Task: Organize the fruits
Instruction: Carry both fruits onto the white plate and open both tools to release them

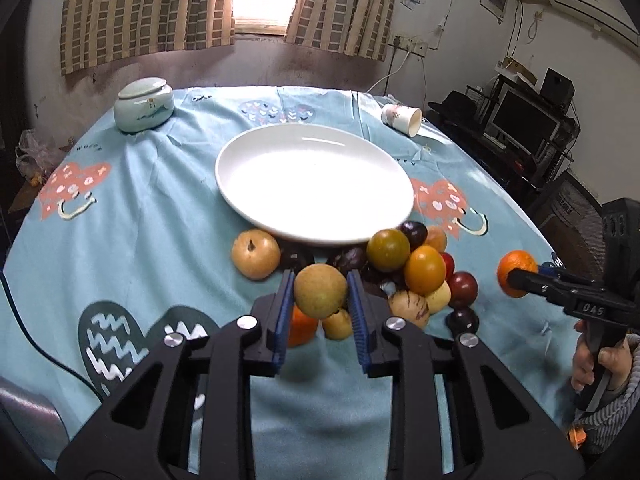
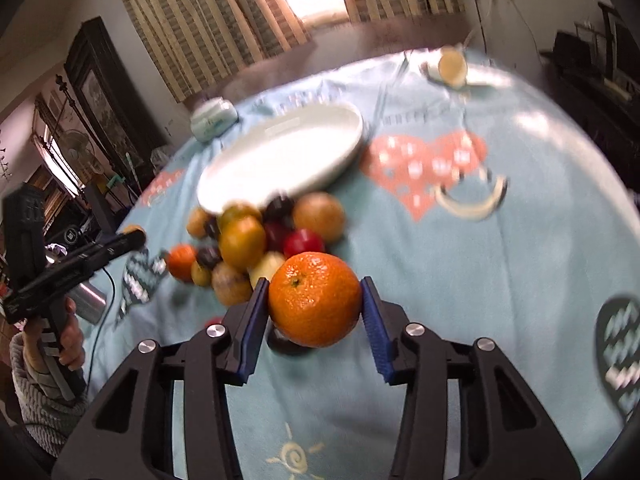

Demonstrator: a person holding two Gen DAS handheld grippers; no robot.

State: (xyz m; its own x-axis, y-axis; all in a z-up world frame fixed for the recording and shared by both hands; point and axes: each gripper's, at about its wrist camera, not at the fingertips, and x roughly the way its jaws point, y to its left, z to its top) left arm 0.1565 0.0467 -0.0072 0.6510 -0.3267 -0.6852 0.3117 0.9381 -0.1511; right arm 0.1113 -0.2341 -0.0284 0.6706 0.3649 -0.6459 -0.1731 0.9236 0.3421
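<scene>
A round table is covered by a light blue tablecloth (image 1: pixel 160 216), on which a white plate (image 1: pixel 314 182) is set, with a pile of mixed fruits (image 1: pixel 404 272) lying against its near rim. A brownish pear (image 1: pixel 320 291) is clamped between the blue pads of the left gripper (image 1: pixel 320 280) and is held clear above the pile. An orange (image 2: pixel 314 304) is gripped between the pads of the right gripper (image 2: pixel 314 294), just right of the pile and raised off the cloth.
</scene>
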